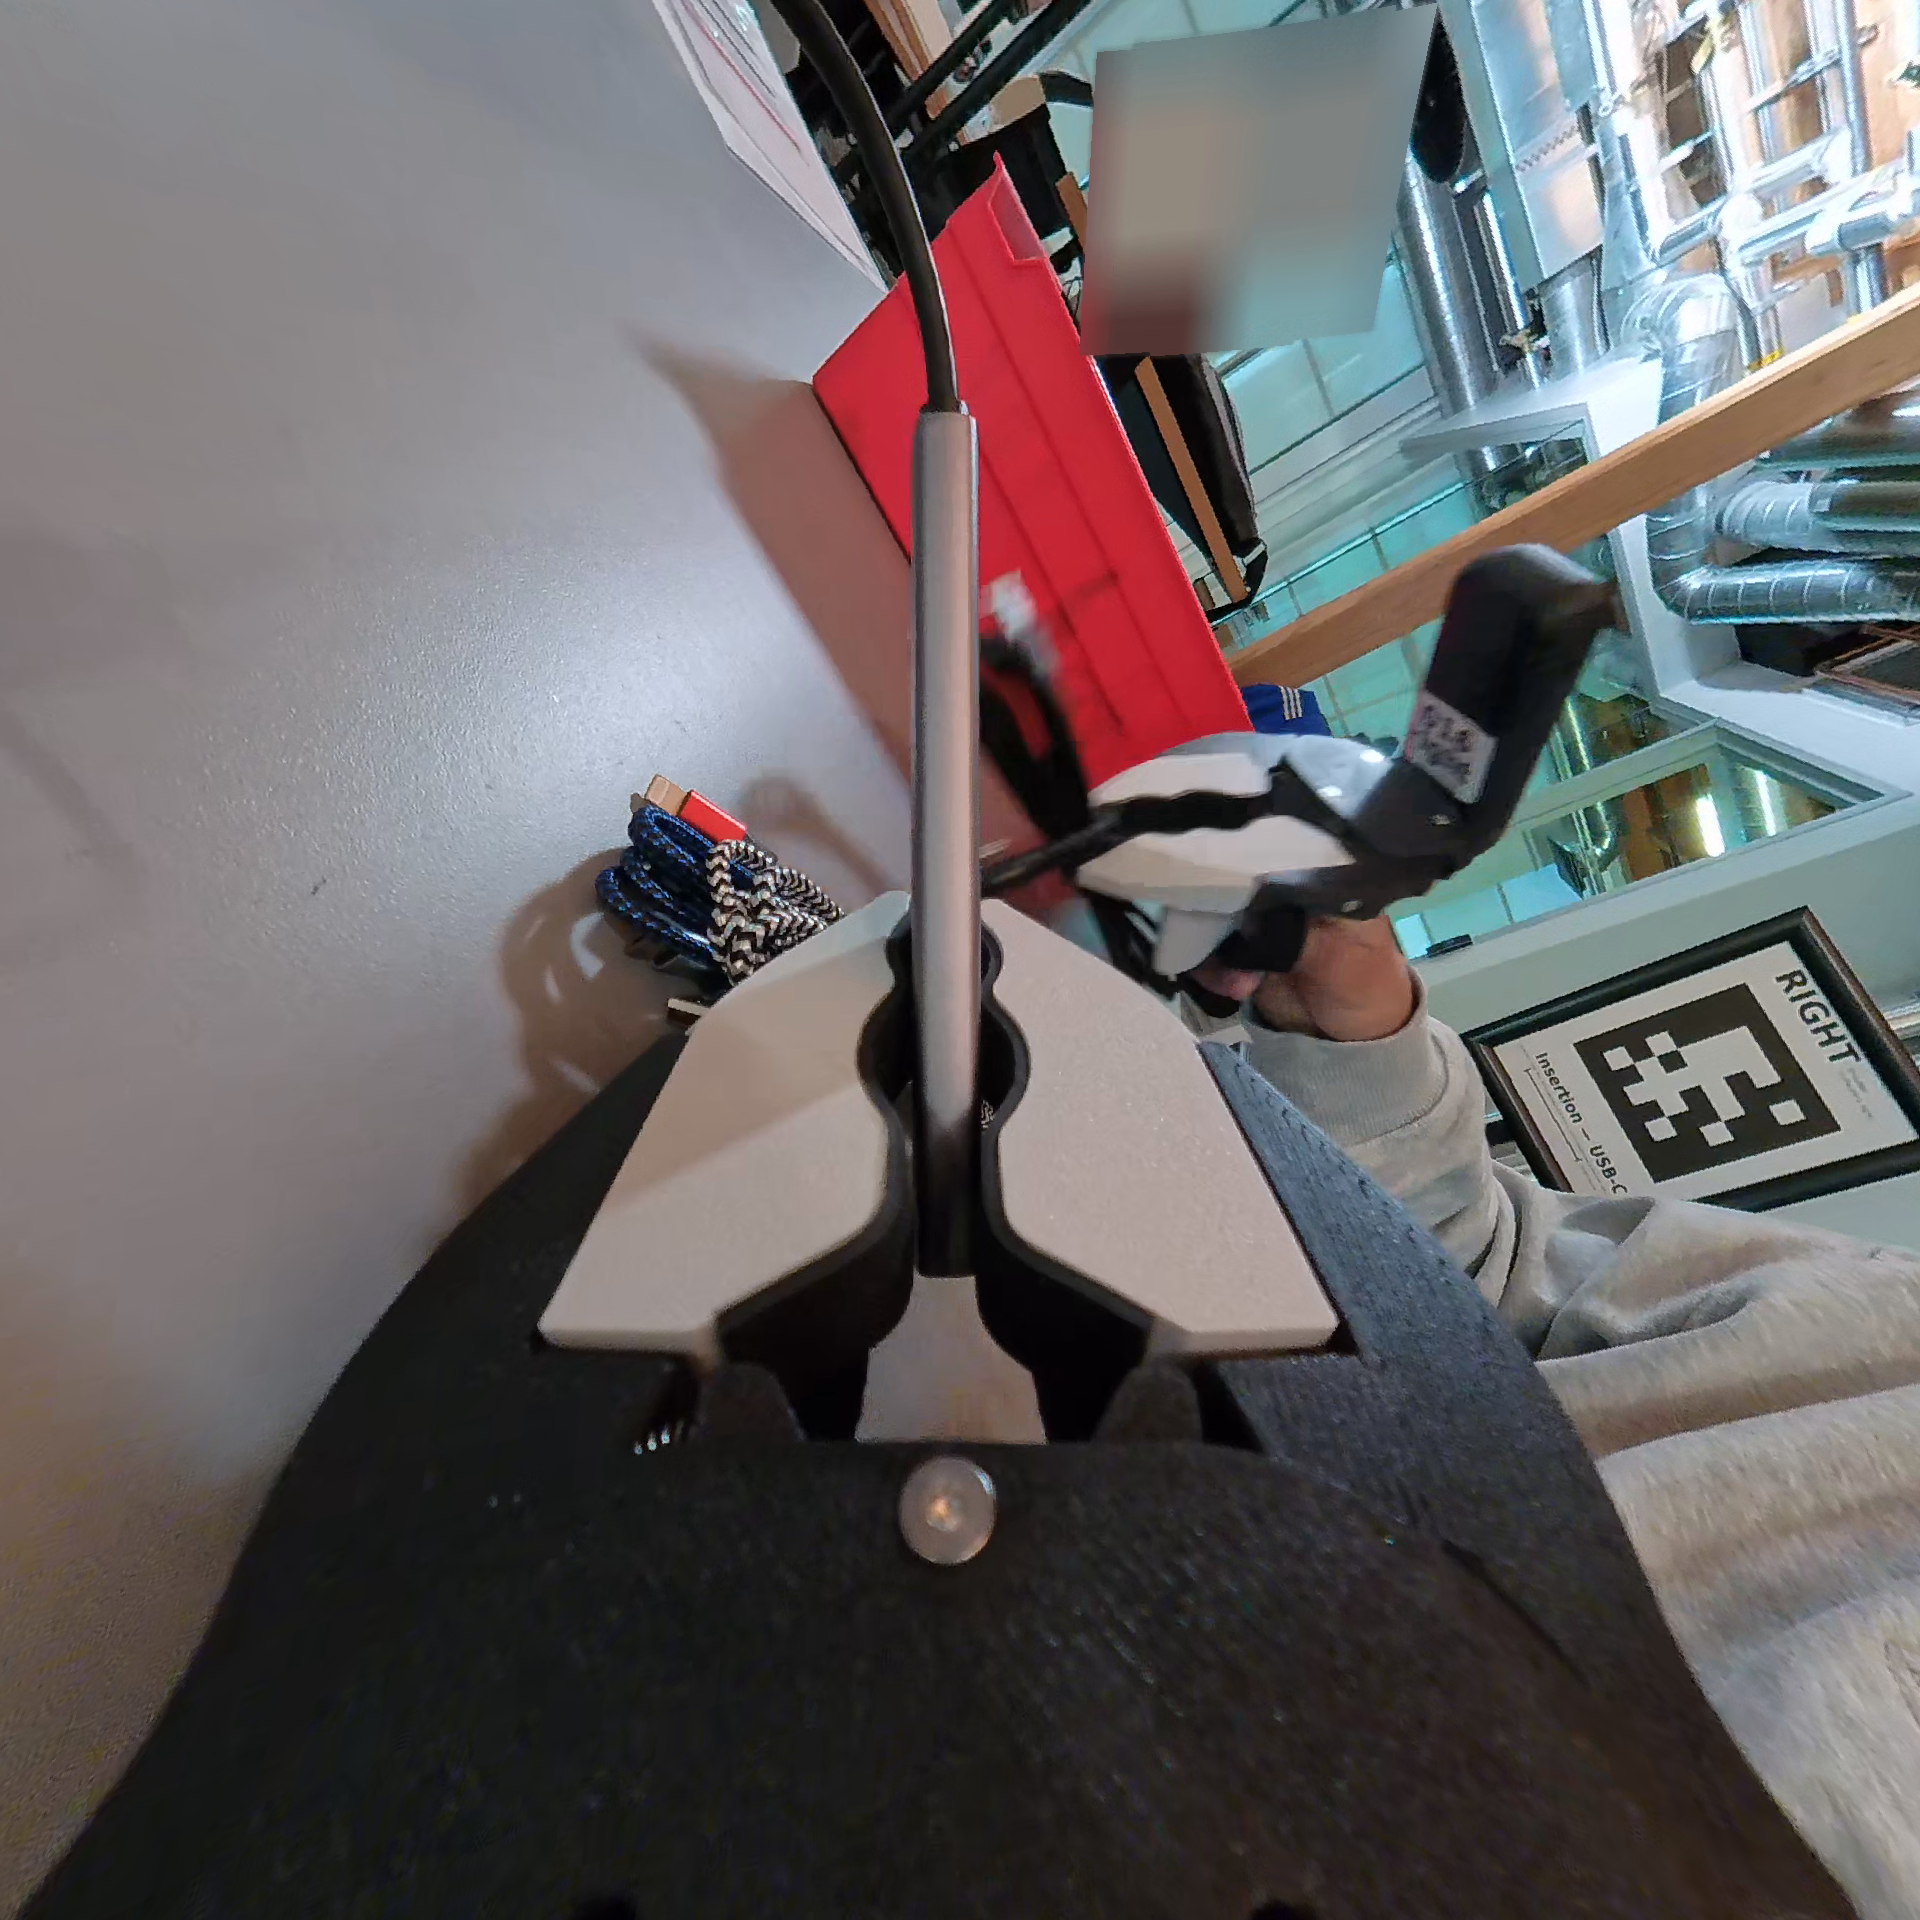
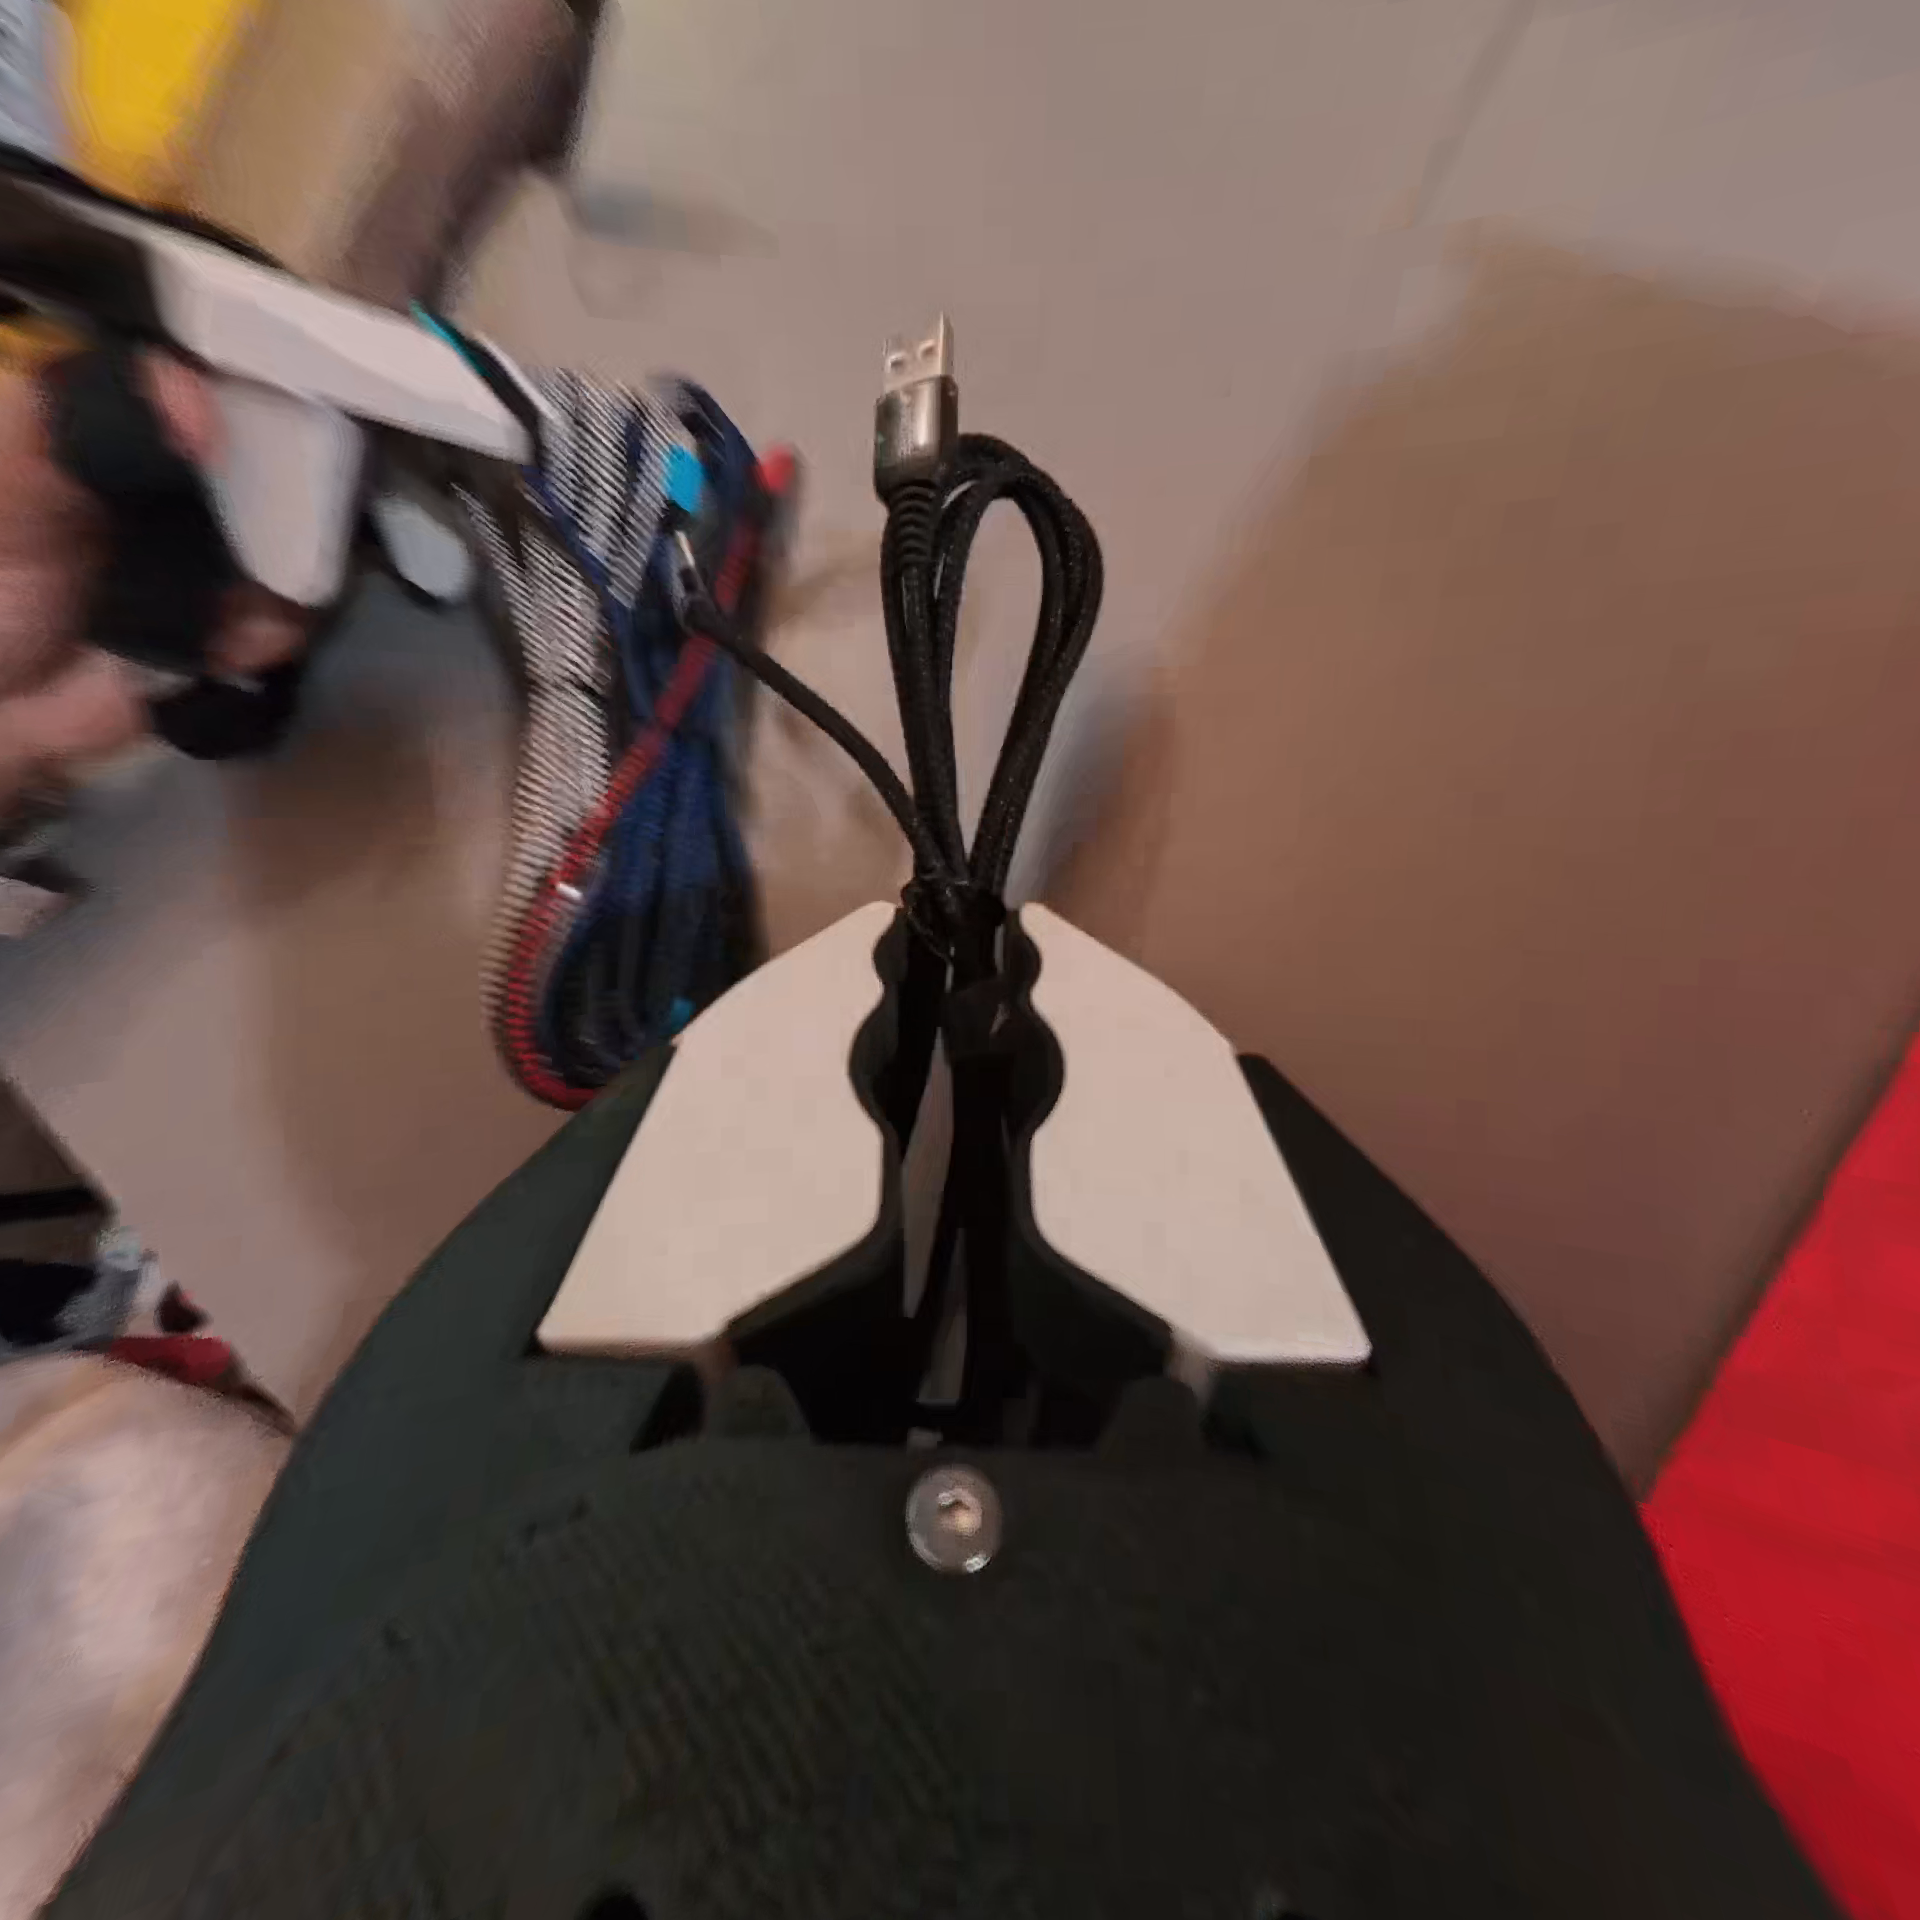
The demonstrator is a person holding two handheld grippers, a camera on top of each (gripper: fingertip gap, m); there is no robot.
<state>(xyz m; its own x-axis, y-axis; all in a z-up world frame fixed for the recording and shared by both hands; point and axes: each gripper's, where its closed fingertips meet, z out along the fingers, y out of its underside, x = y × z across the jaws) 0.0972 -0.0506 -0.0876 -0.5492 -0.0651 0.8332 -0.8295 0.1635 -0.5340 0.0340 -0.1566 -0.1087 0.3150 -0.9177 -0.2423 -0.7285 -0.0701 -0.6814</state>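
Observation:
My left gripper (image 1: 943, 920) is shut on a flat grey metal hub (image 1: 943, 727), seen edge-on and sticking out past the fingertips, with a black lead (image 1: 904, 177) curving off its far end. My right gripper (image 2: 958, 914) is shut on a looped black braided cable (image 2: 987, 644) whose silver USB plug (image 2: 916, 400) points away from me. The right gripper also shows in the left wrist view (image 1: 1226, 831), held by a hand just right of the hub. The left gripper appears blurred in the right wrist view (image 2: 343, 384) at the upper left.
A pile of braided cables (image 1: 717, 883), blue, black-and-white and red, lies on the grey table (image 1: 312, 520); it also shows in the right wrist view (image 2: 623, 727). A red bin (image 1: 1018, 499) stands behind the hub. A framed marker card (image 1: 1704, 1070) stands at the right. The tips of one gripper are about 12 centimeters away from the tips of the other.

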